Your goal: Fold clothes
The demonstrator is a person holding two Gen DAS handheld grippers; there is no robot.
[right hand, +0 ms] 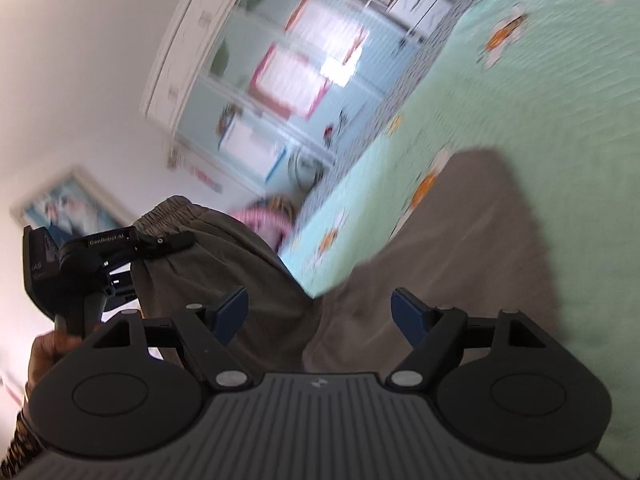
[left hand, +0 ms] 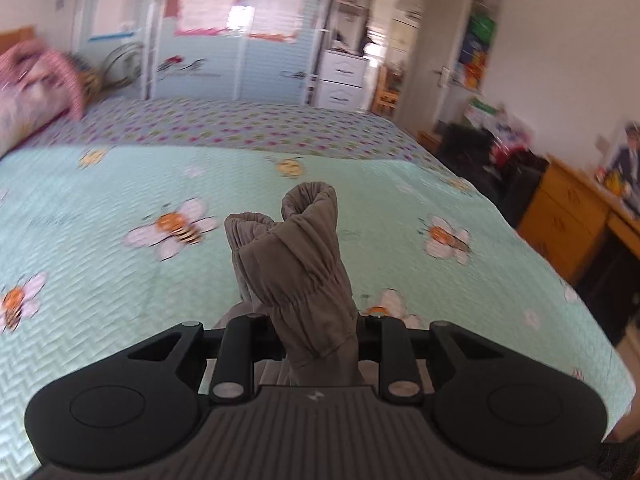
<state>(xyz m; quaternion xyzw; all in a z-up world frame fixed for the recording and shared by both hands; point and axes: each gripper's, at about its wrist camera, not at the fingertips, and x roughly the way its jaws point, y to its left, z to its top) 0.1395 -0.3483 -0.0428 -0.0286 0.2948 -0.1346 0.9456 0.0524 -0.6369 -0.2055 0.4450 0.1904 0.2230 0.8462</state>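
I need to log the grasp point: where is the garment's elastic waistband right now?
In the left wrist view the waistband is bunched in the left gripper, raised above the bee-print bedspread.

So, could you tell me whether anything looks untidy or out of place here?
The grey-brown garment is bunched, its elastic waistband crumpled in the left gripper, not flat on the bedspread. The rest trails down past the open right gripper. Nothing looks damaged.

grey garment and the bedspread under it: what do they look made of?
Grey garment: seemingly thin woven fabric, matte; it gathers into fine ruffles at an elasticated band and drapes limply from the left gripper. Exact fibre unclear.
Bedspread: seemingly quilted cotton-like cloth, matte; a stitched zigzag texture and printed bees show.
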